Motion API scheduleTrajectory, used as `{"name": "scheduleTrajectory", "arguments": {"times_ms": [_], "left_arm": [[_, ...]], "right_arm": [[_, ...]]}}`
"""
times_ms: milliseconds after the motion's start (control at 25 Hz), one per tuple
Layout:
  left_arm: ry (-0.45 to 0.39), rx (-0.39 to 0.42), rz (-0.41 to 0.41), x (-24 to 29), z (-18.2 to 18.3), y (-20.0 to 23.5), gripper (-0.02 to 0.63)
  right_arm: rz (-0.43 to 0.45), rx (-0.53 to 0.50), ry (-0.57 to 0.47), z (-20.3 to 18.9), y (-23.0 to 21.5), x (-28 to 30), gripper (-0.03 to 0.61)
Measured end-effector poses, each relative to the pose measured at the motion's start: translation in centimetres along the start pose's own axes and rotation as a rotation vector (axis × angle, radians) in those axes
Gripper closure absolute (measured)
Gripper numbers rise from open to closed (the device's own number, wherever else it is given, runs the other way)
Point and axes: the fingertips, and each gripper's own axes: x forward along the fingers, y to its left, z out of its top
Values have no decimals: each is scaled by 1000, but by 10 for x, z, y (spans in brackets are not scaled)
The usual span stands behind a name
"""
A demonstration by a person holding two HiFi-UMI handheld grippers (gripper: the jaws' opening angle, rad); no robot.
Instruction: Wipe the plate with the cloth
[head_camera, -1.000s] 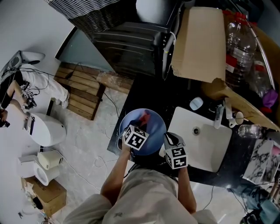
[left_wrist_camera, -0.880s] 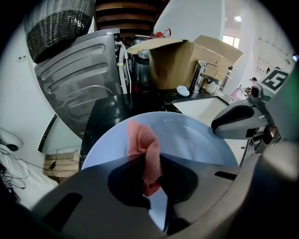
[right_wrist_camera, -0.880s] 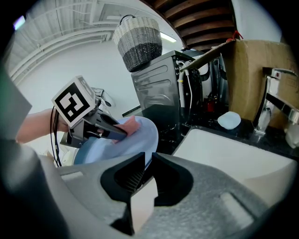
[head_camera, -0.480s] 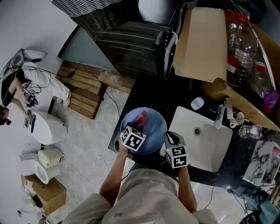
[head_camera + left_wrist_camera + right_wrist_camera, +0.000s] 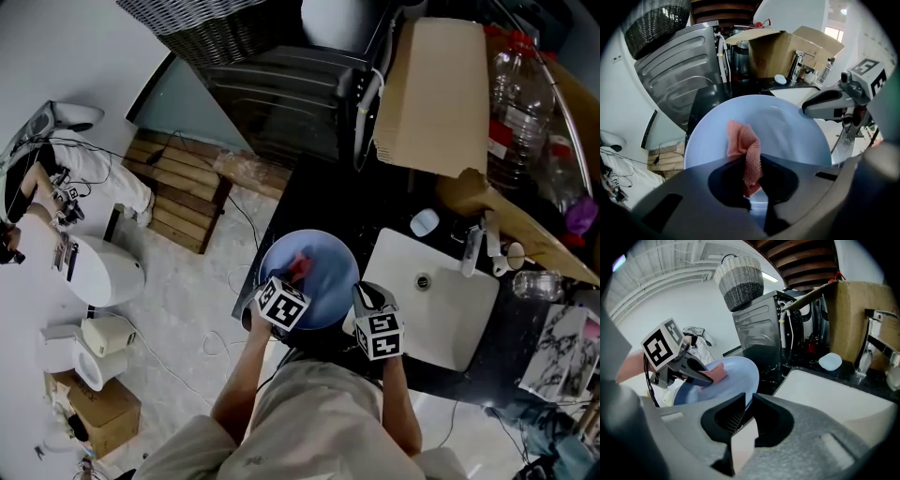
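The left gripper [image 5: 753, 158] is pinching the cloth [image 5: 740, 140] between its fingers, which are drawn in narrow around it. The pinched end is hanging toward 6 o'clock in the gap between them. The free end is fanning out toward 11 o'clock and lying against the face of the plate [image 5: 792, 133]. The cloth is salmon pink with a knobbly, waffle-like weave, bunched into a loose fold rather than spread flat.

The right gripper [image 5: 748, 394] is gripping the plate by its rim. Its fingers are nearly together, with the thin edge of the plate caught between them at the plate's 4 o'clock side in the right gripper view. In that view the left gripper is reaching in from 9 o'clock, and the cloth is pressing on the upper part of the plate's face.

The plate is round, pale blue and smooth, with a shallow raised rim. In the head view it is sitting at the 9 o'clock side of the white sink [image 5: 433, 298], over the near edge of the black surface [image 5: 323, 202]. A faucet [image 5: 472, 246] is standing at the sink's 2 o'clock corner. A cardboard box [image 5: 436, 89] is resting beyond it toward 12 o'clock. A grey washing machine [image 5: 677, 65] with a woven basket [image 5: 739, 275] on top is standing past the surface's far end.
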Motion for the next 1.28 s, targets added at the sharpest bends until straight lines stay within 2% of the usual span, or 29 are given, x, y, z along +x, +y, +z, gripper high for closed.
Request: {"name": "scheduleTrajectory", "arguments": {"times_ms": [720, 1280], "left_arm": [[58, 59, -87, 0, -8, -39, 580], [12, 116, -164, 7, 14, -72, 580]], "right_arm": [[14, -2, 2, 0, -1, 1, 546], [6, -3, 2, 0, 0, 0, 546]]}}
